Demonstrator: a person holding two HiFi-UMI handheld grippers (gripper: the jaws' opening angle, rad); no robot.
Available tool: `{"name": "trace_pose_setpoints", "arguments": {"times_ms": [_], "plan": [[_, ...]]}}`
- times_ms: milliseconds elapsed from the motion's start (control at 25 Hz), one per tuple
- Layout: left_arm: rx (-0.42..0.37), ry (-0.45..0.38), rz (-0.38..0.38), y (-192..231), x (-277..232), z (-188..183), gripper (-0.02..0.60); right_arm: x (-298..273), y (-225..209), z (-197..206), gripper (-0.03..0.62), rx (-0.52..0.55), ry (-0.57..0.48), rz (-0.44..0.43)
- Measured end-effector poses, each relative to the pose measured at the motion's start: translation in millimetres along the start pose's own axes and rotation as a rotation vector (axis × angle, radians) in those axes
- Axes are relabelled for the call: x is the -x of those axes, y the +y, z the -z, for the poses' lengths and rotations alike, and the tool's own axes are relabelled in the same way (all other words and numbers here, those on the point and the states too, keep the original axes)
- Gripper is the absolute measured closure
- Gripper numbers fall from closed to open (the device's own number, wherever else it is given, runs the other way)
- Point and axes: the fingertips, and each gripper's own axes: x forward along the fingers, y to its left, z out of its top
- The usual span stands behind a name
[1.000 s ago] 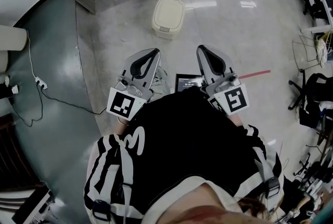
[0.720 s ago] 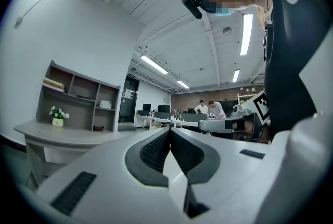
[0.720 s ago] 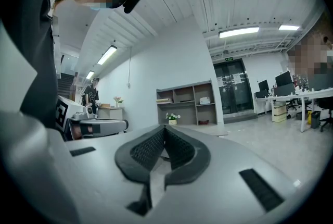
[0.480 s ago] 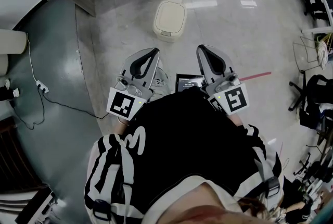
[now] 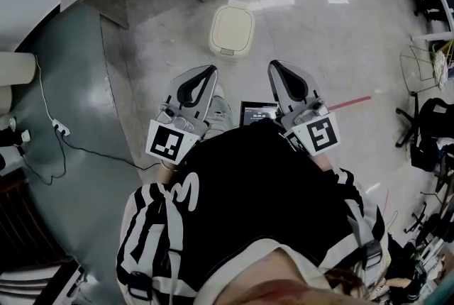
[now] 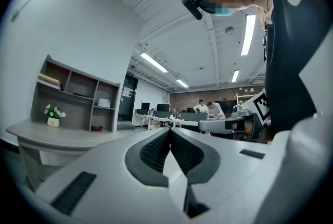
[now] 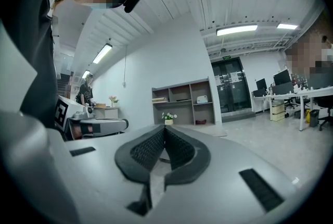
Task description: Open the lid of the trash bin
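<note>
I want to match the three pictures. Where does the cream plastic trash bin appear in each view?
Head view: the cream plastic trash bin is at upper centre.
Left gripper view: not in it.
Right gripper view: not in it.
Shared landmark: the grey open shelf unit, left in the left gripper view, centre in the right gripper view.

The person wore a black top (image 5: 248, 190) with broad white stripes on the sleeves (image 5: 145, 225). The left gripper (image 5: 210, 71) and right gripper (image 5: 274, 67) were pale grey with black ribbed pads (image 6: 154, 152), each carrying a white cube (image 5: 171, 142) printed with a black square marker.
</note>
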Motion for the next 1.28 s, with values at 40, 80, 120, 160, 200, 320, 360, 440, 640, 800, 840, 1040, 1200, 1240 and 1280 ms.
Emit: {"name": "trace_pose_setpoints", "arguments": {"times_ms": [40, 80, 120, 160, 200, 320, 360, 440, 640, 800, 840, 1040, 1200, 1240, 1280], "plan": [[0.001, 0.0, 0.002, 3, -2, -1, 0.574, -3, -1, -1, 0.586, 0.001, -0.001, 0.001], [0.0, 0.0, 0.004, 6, -4, -2, 0.574, -7, -3, -3, 0.586, 0.001, -0.001, 0.002], [-0.001, 0.0, 0.006, 9, -7, -3, 0.574, -10, -5, -4, 0.586, 0.001, -0.001, 0.005], [-0.003, 0.0, 0.008, 13, -9, -4, 0.574, -14, -7, -6, 0.586, 0.001, -0.001, 0.008], [-0.003, 0.001, 0.011, 16, -12, -5, 0.574, -17, -8, -7, 0.586, 0.001, -0.002, 0.01], [-0.004, 0.002, 0.015, 28, -18, -5, 0.574, -29, -13, -8, 0.586, 0.002, -0.003, 0.016], [-0.004, 0.001, 0.016, 32, -20, -6, 0.574, -33, -14, -8, 0.586, 0.002, -0.002, 0.017], [-0.001, 0.001, 0.016, 40, -24, -7, 0.574, -41, -16, -9, 0.586, 0.0, 0.0, 0.019], [-0.001, 0.006, 0.031, 56, -36, -7, 0.574, -59, -23, -11, 0.586, 0.002, 0.004, 0.022], [0.002, 0.008, 0.042, 67, -43, -7, 0.574, -71, -28, -12, 0.586, -0.001, 0.005, 0.03], [0.003, 0.007, 0.045, 70, -45, -7, 0.574, -74, -29, -12, 0.586, -0.002, 0.005, 0.032], [0.007, 0.009, 0.059, 85, -56, -7, 0.574, -91, -36, -13, 0.586, -0.006, 0.004, 0.044], [0.009, 0.019, 0.066, 97, -62, -4, 0.574, -102, -41, -11, 0.586, -0.012, 0.003, 0.057], [0.009, 0.02, 0.068, 101, -63, -3, 0.574, -105, -42, -11, 0.586, -0.014, 0.004, 0.06], [0.009, 0.022, 0.07, 104, -63, -4, 0.574, -109, -42, -10, 0.586, -0.015, 0.006, 0.062]]}}
